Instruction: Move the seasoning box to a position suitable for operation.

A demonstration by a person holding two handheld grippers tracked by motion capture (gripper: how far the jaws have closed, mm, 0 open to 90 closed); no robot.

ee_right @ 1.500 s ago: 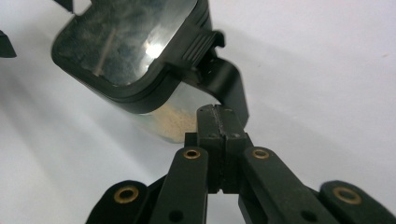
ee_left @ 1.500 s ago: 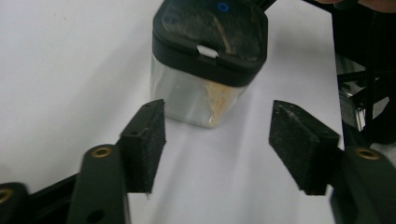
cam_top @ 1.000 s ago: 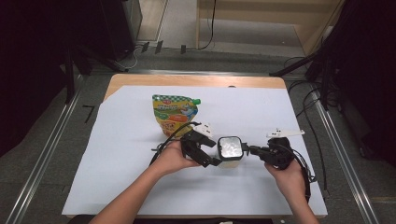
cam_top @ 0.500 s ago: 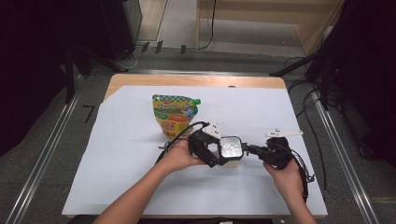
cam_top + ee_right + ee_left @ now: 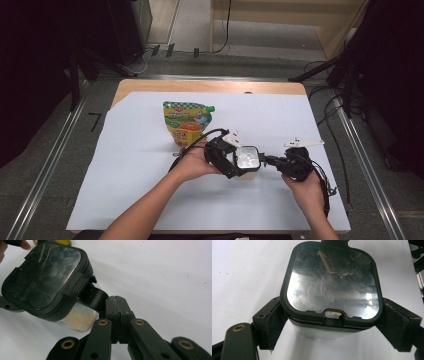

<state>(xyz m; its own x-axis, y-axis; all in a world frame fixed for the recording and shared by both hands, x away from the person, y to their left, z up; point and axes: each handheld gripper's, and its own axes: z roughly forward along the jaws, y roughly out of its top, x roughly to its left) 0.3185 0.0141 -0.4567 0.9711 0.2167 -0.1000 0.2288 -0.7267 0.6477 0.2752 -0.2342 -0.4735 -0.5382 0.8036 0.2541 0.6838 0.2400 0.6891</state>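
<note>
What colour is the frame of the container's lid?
Black, around the lid; clearest in the left gripper view.

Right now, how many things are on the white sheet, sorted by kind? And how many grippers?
Grippers: 2, the left gripper and the right gripper
Clear containers with a black lid: 1
Colourful spouted pouches: 1
Total: 4
</note>
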